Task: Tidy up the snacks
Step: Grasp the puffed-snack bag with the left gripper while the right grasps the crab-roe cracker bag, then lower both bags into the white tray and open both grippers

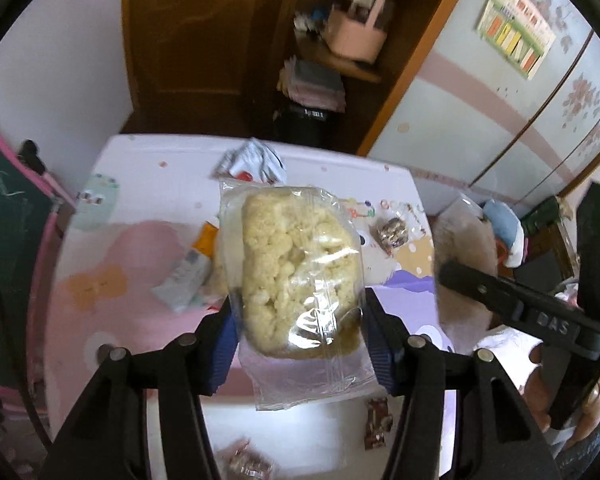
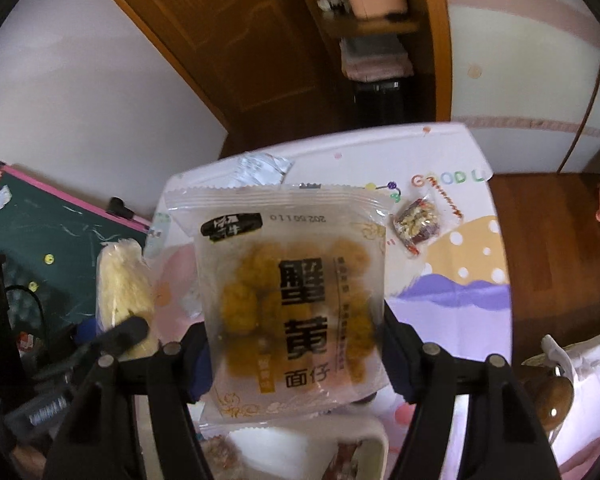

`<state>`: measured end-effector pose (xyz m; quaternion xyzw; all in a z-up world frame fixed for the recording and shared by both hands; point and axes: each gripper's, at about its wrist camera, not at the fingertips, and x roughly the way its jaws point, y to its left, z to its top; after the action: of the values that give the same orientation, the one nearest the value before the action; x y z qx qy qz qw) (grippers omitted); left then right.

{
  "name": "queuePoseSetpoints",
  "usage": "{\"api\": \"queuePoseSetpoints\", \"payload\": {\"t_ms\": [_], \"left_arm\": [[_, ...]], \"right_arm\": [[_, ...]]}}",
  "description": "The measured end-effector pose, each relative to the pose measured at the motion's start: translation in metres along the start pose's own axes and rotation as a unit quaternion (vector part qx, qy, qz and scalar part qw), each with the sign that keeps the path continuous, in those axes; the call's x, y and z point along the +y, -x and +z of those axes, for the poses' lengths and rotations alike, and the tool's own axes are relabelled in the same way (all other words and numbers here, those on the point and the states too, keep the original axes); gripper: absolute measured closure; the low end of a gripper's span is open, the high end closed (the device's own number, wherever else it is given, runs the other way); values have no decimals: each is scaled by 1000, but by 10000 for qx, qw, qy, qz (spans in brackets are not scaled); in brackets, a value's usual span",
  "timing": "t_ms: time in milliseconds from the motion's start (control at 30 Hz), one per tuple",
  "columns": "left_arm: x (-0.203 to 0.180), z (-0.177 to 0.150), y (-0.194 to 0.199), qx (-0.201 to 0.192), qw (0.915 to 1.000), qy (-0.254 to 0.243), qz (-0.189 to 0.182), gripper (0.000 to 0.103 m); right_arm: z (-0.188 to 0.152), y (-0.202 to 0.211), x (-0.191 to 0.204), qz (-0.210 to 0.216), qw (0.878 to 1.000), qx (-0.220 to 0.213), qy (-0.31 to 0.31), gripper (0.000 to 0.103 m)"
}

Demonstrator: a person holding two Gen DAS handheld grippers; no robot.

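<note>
Item 1: left gripper (image 1: 300,320), jaws clamped on a clear packet of pale puffed snack (image 1: 296,268), held above the table (image 1: 380,176); blue pads (image 1: 224,344) press both sides of the packet's lower end.

Item 2: right gripper (image 2: 296,340), jaws clamped on a frosted packet of yellow snack balls (image 2: 288,280) with large black characters, also held off the table surface. In the left wrist view this packet (image 1: 464,264) appears edge-on at 3 o'clock of item 1.

Item 3: table under a pastel patterned cloth. Lying on it, from the left wrist view: a crumpled white-and-red wrapper (image 1: 256,160) at 12 o'clock of the pale packet, an orange-and-grey sachet (image 1: 188,272) at 9 o'clock, a small clear pack of nuts (image 1: 394,232) at 2 o'clock, and a small dark wrapped snack (image 1: 378,420) at 5 o'clock.

Item 4: white tray (image 2: 376,436), partly seen at 6 o'clock of the right wrist view; it holds wrapped snacks, blurred, kind not discernible.
</note>
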<state>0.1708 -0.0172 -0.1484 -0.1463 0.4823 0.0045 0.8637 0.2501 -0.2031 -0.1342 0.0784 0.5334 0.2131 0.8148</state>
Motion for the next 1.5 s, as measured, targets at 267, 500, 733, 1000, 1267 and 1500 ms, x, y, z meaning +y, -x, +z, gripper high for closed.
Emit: {"api": "queuePoseSetpoints", "payload": {"t_ms": [267, 500, 733, 1000, 1267, 1500], "left_arm": [[7, -53, 96, -452, 9988, -2, 195, 48], [0, -103, 140, -486, 9981, -191, 314, 48], [-14, -139, 139, -361, 9979, -231, 489, 48], [-19, -161, 116, -24, 9958, -281, 866, 47], [-14, -175, 86, 404, 9930, -359, 1050, 47], [-9, -181, 80, 581, 9915, -438, 1075, 47]], "right_arm": [[-68, 86, 28, 80, 9984, -458, 317, 34], [-124, 119, 48, -95, 9970, -461, 620, 34], [-164, 133, 66, -294, 9940, -534, 903, 34], [-194, 130, 75, -574, 9912, -474, 1099, 34], [-208, 113, 70, -695, 9922, -111, 1029, 34], [-210, 100, 74, -892, 9913, 109, 961, 33]]}}
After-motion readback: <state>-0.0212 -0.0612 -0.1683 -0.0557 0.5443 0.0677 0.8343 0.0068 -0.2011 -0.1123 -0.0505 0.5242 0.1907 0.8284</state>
